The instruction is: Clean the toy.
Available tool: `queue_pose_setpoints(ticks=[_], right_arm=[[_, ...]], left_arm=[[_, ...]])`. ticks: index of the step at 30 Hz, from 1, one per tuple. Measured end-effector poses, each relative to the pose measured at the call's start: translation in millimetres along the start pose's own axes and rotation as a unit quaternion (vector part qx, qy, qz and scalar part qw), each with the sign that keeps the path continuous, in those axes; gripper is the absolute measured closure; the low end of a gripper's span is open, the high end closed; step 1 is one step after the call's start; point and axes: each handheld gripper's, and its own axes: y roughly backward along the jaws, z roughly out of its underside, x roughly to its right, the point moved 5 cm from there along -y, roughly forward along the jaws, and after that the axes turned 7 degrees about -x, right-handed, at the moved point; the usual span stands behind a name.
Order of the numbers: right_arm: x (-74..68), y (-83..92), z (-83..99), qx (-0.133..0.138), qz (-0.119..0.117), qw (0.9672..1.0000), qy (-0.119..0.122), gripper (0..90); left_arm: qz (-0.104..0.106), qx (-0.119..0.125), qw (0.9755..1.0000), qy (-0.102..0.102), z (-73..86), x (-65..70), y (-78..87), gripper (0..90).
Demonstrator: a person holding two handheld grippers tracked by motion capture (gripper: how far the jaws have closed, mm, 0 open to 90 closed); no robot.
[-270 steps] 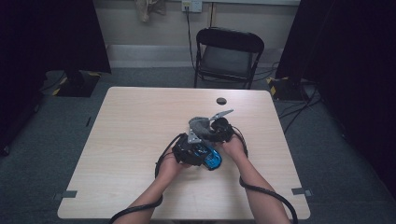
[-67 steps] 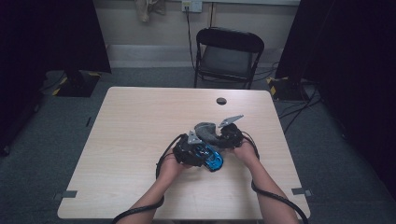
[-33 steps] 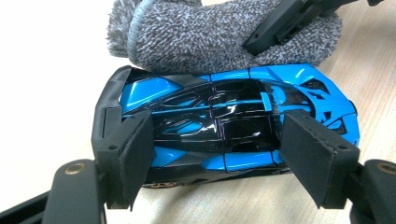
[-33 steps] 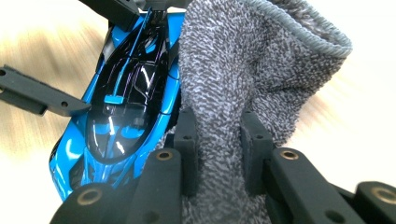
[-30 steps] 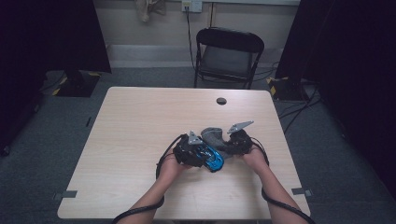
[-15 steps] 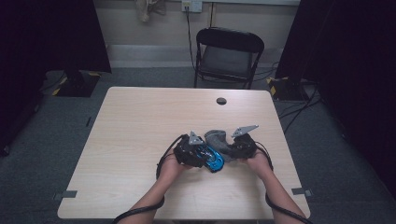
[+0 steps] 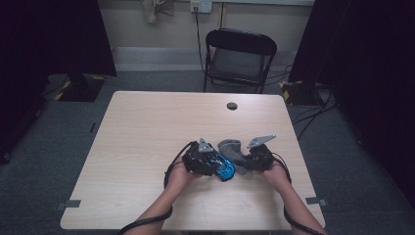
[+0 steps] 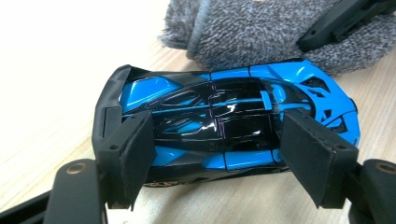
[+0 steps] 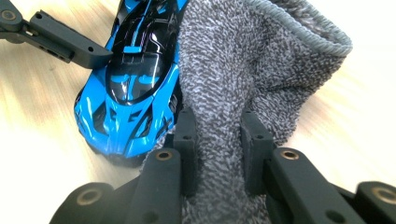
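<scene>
We see the left gripper clamping the blue toy car across its body, pinning it to the table, probably for wiping. The right gripper pinches the grey cloth, which touches the car's side, just beside its nose.

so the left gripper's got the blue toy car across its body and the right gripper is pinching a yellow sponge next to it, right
Not quite: the right gripper pinches a grey fuzzy cloth, not a yellow sponge, as the right gripper view shows. The rest holds: the left gripper has the blue toy car across its body.
</scene>
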Motion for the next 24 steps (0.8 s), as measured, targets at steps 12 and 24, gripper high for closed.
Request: queue_pose_setpoints(ticks=[12,24], right_arm=[[-4.8,8.6,14.1,0.008,-0.002,1.0000,-0.003,72.6],[-8.1,20.3,28.2,0.000,0.001,1.0000,0.002,72.4]], left_arm=[[0.000,-0.004,1.0000,0.002,-1.0,2.2,-0.3,26.7],[-0.001,-0.009,1.0000,0.000,-2.1,4.4,-0.4,26.7]])
